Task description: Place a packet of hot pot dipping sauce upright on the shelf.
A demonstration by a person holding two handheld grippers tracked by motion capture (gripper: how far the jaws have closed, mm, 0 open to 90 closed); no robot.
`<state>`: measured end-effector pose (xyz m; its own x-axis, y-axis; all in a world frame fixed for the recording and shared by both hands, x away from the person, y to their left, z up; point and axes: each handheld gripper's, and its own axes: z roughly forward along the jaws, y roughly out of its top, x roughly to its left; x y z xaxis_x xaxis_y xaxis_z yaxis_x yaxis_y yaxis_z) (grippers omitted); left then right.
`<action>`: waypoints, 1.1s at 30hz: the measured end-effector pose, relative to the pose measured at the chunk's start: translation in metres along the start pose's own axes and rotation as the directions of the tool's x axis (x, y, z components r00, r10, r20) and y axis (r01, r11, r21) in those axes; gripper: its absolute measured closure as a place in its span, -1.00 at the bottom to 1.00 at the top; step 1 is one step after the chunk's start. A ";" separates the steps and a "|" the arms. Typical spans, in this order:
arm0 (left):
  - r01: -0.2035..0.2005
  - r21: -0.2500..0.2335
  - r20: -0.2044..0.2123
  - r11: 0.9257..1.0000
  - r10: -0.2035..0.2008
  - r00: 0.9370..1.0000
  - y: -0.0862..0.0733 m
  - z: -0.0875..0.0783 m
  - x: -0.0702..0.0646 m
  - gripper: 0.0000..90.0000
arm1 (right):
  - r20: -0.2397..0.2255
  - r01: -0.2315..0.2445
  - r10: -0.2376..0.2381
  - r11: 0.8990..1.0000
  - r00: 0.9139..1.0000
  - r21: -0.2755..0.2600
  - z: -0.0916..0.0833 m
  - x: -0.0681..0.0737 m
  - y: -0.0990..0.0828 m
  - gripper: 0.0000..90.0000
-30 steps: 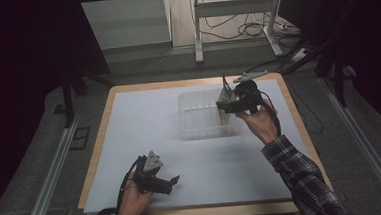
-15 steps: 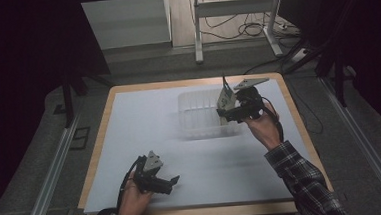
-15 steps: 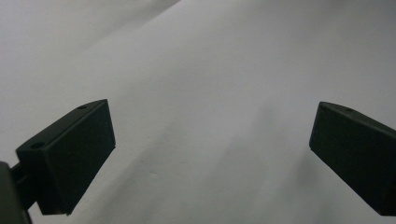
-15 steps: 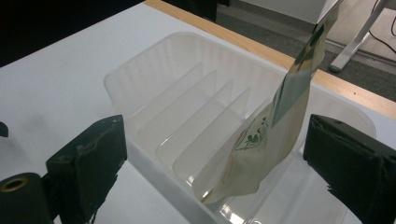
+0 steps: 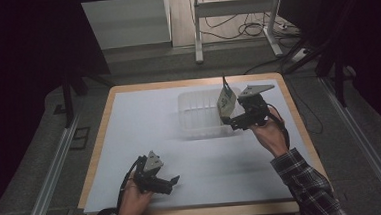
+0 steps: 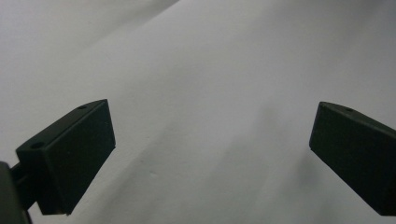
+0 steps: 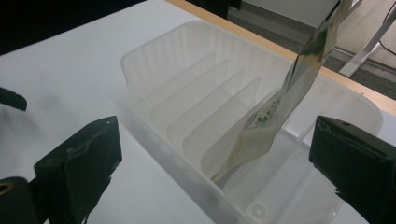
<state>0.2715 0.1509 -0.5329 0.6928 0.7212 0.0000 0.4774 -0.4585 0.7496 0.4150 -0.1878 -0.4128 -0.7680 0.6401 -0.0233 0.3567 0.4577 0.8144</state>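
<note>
Nearest the person, the left gripper (image 5: 169, 183) lies low over the white table sheet (image 5: 144, 120), its jaws spread wide with nothing but bare sheet between them. Farther up the table, the right gripper (image 5: 228, 119) sits at the right end of the clear plastic rack (image 5: 199, 118), its jaws having just been opening and now wide apart, gripping nothing. Just beyond them, in the right gripper view, the flat packet (image 7: 275, 116) stands tilted in the rack's end slot beside the upright dividers (image 7: 219, 109), leaning past the rim. The packet is thin, pale with green and dark print; its writing is too blurred to read. Beyond the wooden table edge (image 5: 192, 82) stand desk legs (image 5: 197, 27) and loose cables (image 5: 248, 26).
</note>
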 end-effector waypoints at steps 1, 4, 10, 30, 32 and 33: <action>0.000 0.000 0.000 1.000 0.000 1.000 0.000 0.000 0.000 -1.00 | -0.002 0.001 -0.001 1.000 1.000 0.001 -0.001 0.000 -0.001 -0.95; -0.001 0.000 0.000 1.000 0.001 1.000 0.000 0.000 0.000 -1.00 | -0.003 0.013 -0.013 1.000 1.000 0.002 -0.002 0.002 -0.005 -0.96; -0.002 0.000 -0.002 1.000 0.002 1.000 0.000 0.000 0.000 -1.00 | -0.006 0.020 -0.020 1.000 1.000 0.001 -0.004 0.007 -0.011 -1.00; -0.007 0.003 0.002 1.000 0.007 1.000 0.000 0.000 -0.001 -1.00 | -0.041 0.017 -0.015 0.999 0.999 0.030 -0.001 0.013 -0.037 -1.00; -0.007 0.002 0.002 1.000 0.007 1.000 0.000 0.000 -0.001 -1.00 | -0.049 0.020 -0.019 0.999 0.999 0.030 0.000 0.013 -0.039 -1.00; -0.007 0.002 0.002 1.000 0.007 1.000 0.000 0.000 -0.001 -1.00 | -0.051 0.020 -0.019 0.999 0.999 0.032 0.000 0.013 -0.040 -1.00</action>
<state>0.2709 0.1505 -0.5332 0.6970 0.7171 0.0035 0.4740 -0.4644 0.7481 0.3906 -0.1977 -0.4457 -0.8007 0.5990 -0.0087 0.3578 0.4898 0.7950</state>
